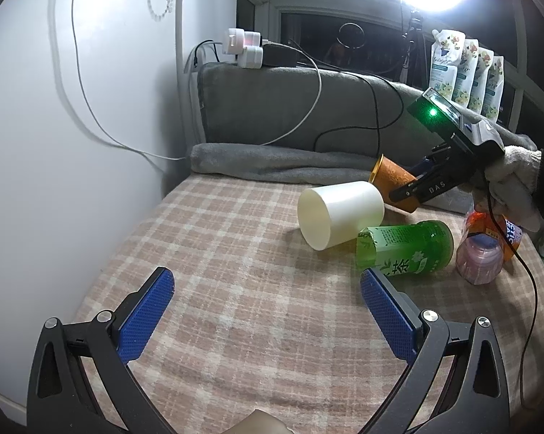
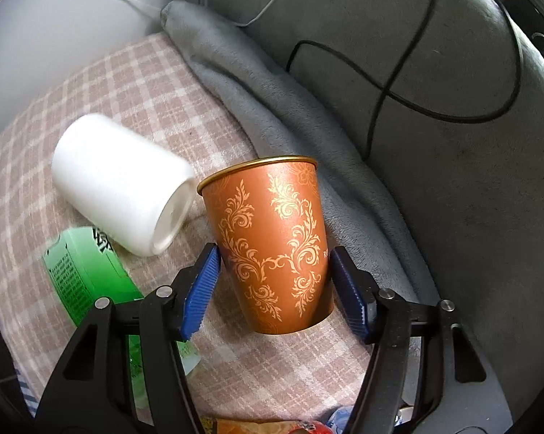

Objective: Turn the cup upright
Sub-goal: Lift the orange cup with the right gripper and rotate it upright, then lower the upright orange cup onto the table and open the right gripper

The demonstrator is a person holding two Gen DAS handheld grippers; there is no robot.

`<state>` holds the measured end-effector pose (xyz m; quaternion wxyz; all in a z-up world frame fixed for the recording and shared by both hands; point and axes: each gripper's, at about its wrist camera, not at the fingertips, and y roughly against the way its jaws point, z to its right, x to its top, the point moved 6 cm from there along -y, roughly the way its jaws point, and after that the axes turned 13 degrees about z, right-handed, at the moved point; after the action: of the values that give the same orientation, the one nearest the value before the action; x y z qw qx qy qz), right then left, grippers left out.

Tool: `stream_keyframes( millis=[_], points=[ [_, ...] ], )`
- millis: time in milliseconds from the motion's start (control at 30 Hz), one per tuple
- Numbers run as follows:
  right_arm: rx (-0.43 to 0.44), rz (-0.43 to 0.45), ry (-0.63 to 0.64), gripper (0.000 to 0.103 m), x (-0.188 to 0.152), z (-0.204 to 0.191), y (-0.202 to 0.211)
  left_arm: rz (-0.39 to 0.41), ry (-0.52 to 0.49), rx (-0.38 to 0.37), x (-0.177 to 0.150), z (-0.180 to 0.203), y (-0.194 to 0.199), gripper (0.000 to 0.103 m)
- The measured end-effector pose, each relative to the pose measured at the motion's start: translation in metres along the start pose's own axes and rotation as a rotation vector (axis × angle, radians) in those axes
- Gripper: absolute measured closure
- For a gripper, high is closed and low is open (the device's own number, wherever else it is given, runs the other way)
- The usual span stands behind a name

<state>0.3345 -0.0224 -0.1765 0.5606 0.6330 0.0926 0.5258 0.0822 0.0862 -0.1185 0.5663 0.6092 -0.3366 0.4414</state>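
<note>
Between the right gripper's blue pads sits the orange cup, gilt rim toward the grey blanket, base near the camera, held low on its wall. It looks like thin metal: light, stiff, smooth, likely slippery, so mid-wall seems the safer hold. Beside it a white cup and green bottle lie on the checked bed cover. Left gripper jaws gape, empty.
</note>
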Motion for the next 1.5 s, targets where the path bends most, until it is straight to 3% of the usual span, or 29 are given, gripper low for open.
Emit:
stream_keyframes(
  millis=[267, 500, 667, 800, 1033, 1233, 1500],
  points=[
    [-0.033, 0.101, -0.049, 0.038, 0.008, 0.015, 0.052, 0.007, 0.007, 0.004, 0.002, 0.000, 0.002, 0.001],
    [-0.050, 0.207, -0.079, 0.038, 0.009, 0.002, 0.118, 0.017, 0.038, -0.004, 0.005, -0.001, 0.011, 0.001],
    [-0.048, 0.254, -0.115, 0.038, -0.017, -0.019, 0.168, -0.008, 0.067, -0.051, 0.000, 0.004, 0.016, 0.001],
    [-0.005, 0.274, -0.214, 0.038, -0.041, -0.038, 0.188, -0.010, 0.083, -0.076, -0.004, 0.008, 0.024, 0.001],
    [0.073, 0.242, -0.421, 0.038, -0.096, -0.071, 0.197, -0.035, 0.104, -0.140, -0.010, 0.018, 0.033, 0.001],
    [0.089, 0.172, -0.581, 0.037, -0.142, -0.085, 0.178, -0.063, 0.121, -0.189, -0.016, 0.029, 0.036, 0.001],
    [0.125, 0.118, -0.745, 0.037, -0.172, -0.084, 0.154, -0.084, 0.111, -0.228, -0.017, 0.044, 0.039, 0.001]
  ],
)
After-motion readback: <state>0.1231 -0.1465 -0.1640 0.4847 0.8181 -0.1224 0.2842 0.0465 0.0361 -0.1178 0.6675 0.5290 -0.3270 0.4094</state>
